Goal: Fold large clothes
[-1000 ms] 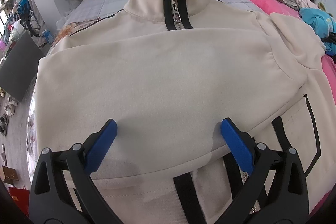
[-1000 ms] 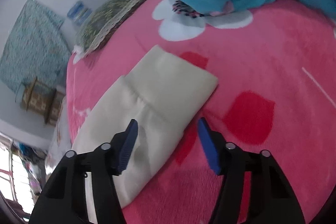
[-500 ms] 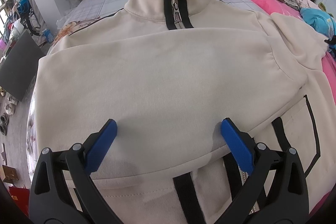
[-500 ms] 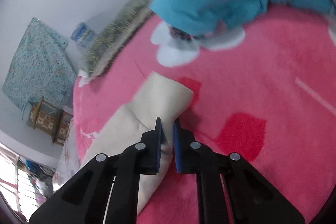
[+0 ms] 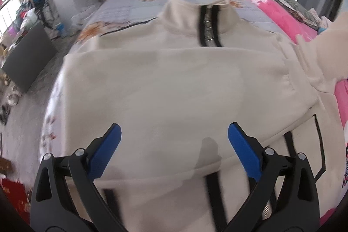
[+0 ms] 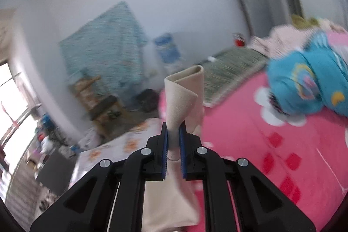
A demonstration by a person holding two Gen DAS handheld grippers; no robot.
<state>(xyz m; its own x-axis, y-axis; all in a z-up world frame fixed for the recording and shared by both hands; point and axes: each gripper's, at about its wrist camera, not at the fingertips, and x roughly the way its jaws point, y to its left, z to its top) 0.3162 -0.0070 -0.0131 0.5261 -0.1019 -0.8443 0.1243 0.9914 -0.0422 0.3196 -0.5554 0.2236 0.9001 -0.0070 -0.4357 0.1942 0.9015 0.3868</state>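
Cream jacket (image 5: 174, 84) lies spread on the bed (image 5: 121, 8) in front of you, collar and black-edged zip (image 5: 207, 25) at the far end, one sleeve folded across its front. Your left gripper (image 5: 174, 140) hangs over the near part of that folded sleeve with its blue pads (image 5: 104, 151) wide apart, pinching nothing. Your right gripper (image 6: 173, 140) has just closed and now clamps the cuff of the other sleeve (image 6: 184, 97), which stands up above the jaws in a loose fold, raised over the pink blanket (image 6: 250, 145). From the left camera that lifted sleeve shows at the right edge. A blue bundle (image 6: 308, 88) lies on the blanket beyond.
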